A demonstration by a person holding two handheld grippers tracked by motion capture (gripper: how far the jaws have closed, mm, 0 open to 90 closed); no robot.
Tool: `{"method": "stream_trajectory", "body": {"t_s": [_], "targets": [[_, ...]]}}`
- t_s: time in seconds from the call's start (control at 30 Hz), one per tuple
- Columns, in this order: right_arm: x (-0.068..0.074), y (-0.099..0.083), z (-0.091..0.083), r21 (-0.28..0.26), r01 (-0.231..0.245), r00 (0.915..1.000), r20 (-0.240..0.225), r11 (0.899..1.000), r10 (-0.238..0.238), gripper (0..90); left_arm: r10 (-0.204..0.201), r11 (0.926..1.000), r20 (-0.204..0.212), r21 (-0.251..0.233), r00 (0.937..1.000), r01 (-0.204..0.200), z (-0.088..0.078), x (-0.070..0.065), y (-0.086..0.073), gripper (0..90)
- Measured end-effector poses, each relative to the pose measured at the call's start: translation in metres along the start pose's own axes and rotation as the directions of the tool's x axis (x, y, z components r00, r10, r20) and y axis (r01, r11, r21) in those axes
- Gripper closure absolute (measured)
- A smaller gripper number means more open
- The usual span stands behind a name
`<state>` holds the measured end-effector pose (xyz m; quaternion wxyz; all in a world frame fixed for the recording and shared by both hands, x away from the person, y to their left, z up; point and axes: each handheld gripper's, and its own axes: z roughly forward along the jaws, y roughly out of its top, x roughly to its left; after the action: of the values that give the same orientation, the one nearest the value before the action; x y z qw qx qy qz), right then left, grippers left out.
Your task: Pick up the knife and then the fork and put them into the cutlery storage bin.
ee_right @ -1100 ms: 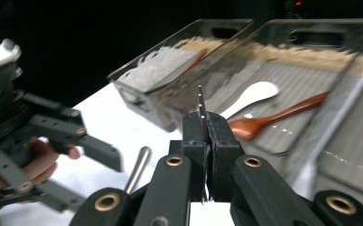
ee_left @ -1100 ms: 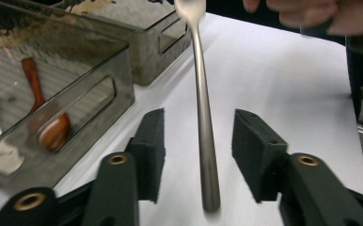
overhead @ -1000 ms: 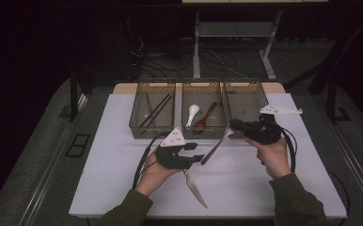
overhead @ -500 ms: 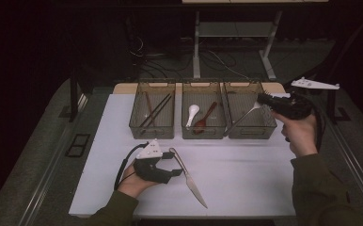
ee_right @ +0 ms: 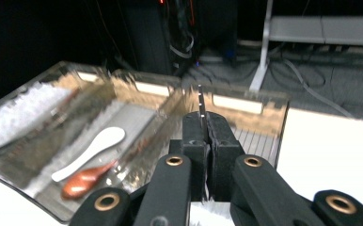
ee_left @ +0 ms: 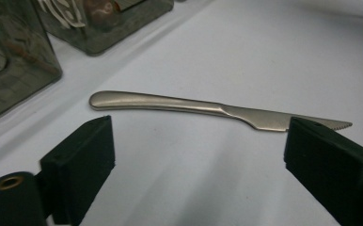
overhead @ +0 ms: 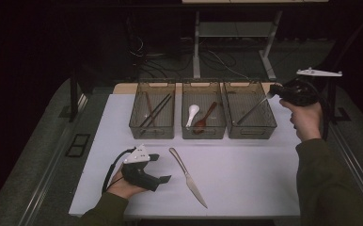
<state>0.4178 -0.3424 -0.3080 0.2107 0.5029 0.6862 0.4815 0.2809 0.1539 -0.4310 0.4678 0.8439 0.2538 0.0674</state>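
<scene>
Left tool (overhead: 158,168) rests low on the white table (overhead: 245,174) with its jaws spread wide and nothing between them, the butter knife (overhead: 187,176) lying flat just beyond its tips. Right tool (overhead: 274,92) is raised over the far right edge of the right-hand bin (overhead: 249,110), its jaws clamped on a thin metal utensil (overhead: 254,109) that slants down into that bin. The middle bin (overhead: 203,113) holds a white spoon (overhead: 192,113) and a brown spoon (overhead: 205,117), and the left bin (overhead: 152,112) holds dark chopsticks (overhead: 154,110).
</scene>
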Motion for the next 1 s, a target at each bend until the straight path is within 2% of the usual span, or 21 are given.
{"method": "stream_trajectory", "body": {"t_s": [0.2, 0.27, 0.37, 0.47, 0.5, 0.57, 0.63, 0.73, 0.87, 1.0], "targets": [[-0.002, -0.021, 0.033, 0.087, -0.024, 0.9994, -0.024, 0.996, 0.026, 87.5, 0.011, 0.9997, 0.017, 0.021, 0.9998, -0.011, 0.004, -0.003, 0.001, 5.5], [-0.003, -0.027, 0.04, 0.107, -0.043, 0.9981, -0.038, 0.993, 0.047, 87.4, 0.019, 0.9996, 0.017, 0.022, 0.9997, -0.019, 0.004, -0.003, 0.001, 5.5], [-0.005, -0.033, 0.047, 0.137, -0.048, 0.9973, -0.049, 0.989, 0.055, 87.0, 0.021, 0.9996, 0.019, 0.02, 0.9996, -0.021, 0.004, -0.003, 0.002, 5.5], [-0.009, -0.038, 0.05, 0.137, -0.069, 0.9961, -0.046, 0.988, 0.076, 86.7, 0.021, 0.9993, 0.02, 0.029, 0.9996, -0.022, 0.005, -0.003, 0.002, 5.7], [-0.011, -0.04, 0.051, 0.14, -0.063, 0.9969, -0.038, 0.988, 0.069, 85.2, 0.019, 0.9994, 0.022, 0.03, 0.9996, -0.02, 0.006, -0.003, 0.002, 5.7], [-0.013, -0.043, 0.054, 0.164, -0.021, 0.9998, 0.01, 0.986, 0.019, 79.6, 0.023, 0.9989, 0.025, 0.039, 0.9994, -0.024, 0.007, -0.004, 0.002, 5.7], [-0.017, -0.046, 0.056, 0.172, -0.022, 0.9994, 0.029, 0.985, 0.018, 69.9, 0.029, 0.9986, 0.028, 0.043, 0.9992, -0.03, 0.008, -0.004, 0.002, 5.7], [-0.022, -0.048, 0.054, 0.157, -0.03, 0.9953, 0.096, 0.987, 0.015, 52.4, 0.034, 0.9984, 0.029, 0.044, 0.999, -0.035, 0.007, -0.004, 0.002, 5.7], [-0.033, -0.048, 0.045, 0.145, -0.041, 0.9875, 0.157, 0.989, 0.018, 43.1, 0.027, 0.9989, 0.029, 0.038, 0.9992, -0.028, 0.007, -0.003, 0.002, 5.6], [-0.036, -0.048, 0.038, 0.124, -0.052, 0.9894, 0.141, 0.991, 0.034, 39.9, 0.029, 0.9988, 0.03, 0.038, 0.9991, -0.03, 0.008, -0.004, 0.003, 5.7]]}}
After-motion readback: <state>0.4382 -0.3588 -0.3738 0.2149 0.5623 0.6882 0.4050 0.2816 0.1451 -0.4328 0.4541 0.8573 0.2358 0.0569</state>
